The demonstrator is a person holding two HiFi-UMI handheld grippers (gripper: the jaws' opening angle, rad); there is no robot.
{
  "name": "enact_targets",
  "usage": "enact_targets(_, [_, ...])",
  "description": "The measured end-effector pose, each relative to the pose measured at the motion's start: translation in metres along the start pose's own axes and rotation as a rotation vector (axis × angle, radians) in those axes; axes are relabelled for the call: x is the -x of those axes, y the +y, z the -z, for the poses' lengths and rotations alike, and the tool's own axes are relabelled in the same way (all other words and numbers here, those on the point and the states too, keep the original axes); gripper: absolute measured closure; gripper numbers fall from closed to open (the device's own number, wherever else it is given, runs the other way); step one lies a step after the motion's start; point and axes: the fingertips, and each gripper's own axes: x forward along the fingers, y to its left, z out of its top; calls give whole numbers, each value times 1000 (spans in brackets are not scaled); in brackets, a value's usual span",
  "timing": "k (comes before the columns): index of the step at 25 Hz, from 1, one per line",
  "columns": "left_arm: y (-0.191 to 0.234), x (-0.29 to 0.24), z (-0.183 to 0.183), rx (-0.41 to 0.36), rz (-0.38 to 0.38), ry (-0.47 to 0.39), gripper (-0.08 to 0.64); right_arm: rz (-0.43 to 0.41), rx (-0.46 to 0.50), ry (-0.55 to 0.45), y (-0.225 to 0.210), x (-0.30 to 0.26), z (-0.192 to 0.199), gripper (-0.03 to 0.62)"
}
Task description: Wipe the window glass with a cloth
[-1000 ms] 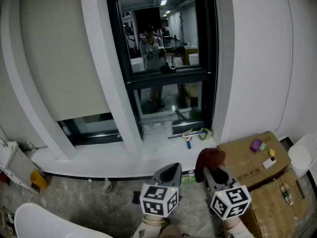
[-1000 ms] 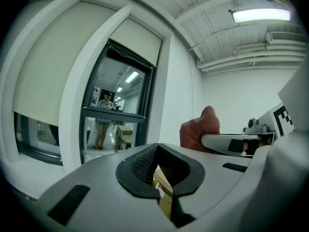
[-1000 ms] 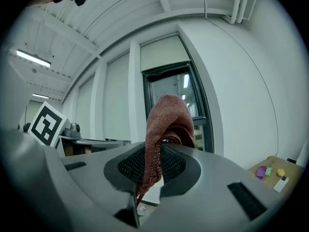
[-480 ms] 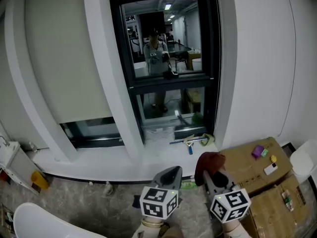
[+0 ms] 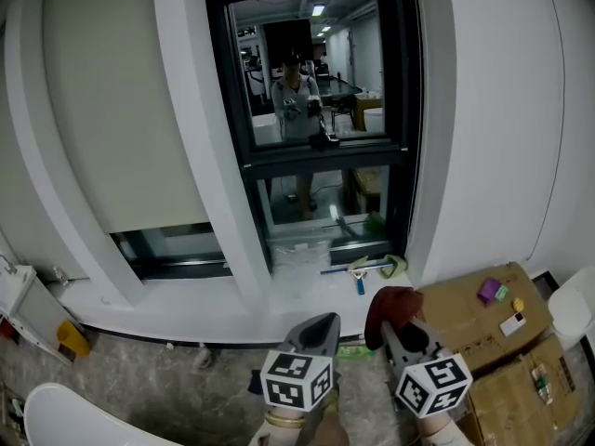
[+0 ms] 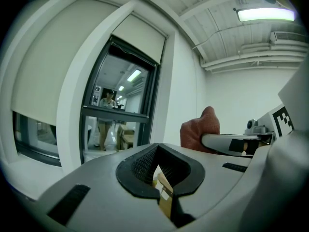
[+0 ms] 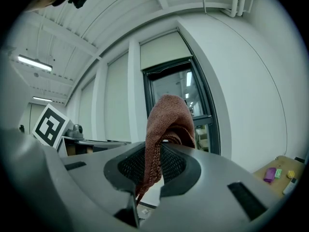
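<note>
The window glass [image 5: 314,72] fills a dark frame straight ahead, with a smaller lower pane [image 5: 325,203] under a crossbar; it reflects a person and a lit room. My right gripper [image 5: 398,331] is low in the head view, well short of the glass, shut on a reddish-brown cloth [image 5: 390,303] that bunches above its jaws. In the right gripper view the cloth [image 7: 166,122] stands up from the gripper [image 7: 149,170] in front of the window [image 7: 186,95]. My left gripper [image 5: 318,326] is beside it, shut and empty [image 6: 157,167]; the cloth [image 6: 200,129] shows at its right.
A squeegee with a blue handle [image 5: 358,271] and a green rag lie on the white sill [image 5: 232,295]. Cardboard boxes [image 5: 465,309] with small coloured items stand at the right. A white curved object [image 5: 84,421] is at bottom left, and a yellow item [image 5: 70,337] sits by the left wall.
The window and sill have drifted slightly right and down in the head view as the view shifted. Both grippers hold the same pose, the cloth still in the right one.
</note>
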Motion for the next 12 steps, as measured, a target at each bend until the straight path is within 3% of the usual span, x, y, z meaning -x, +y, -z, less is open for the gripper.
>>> enact_targets(12, [60,-73,-13,6,-9,-5,555,-8,8,30,-33,-86,8,535])
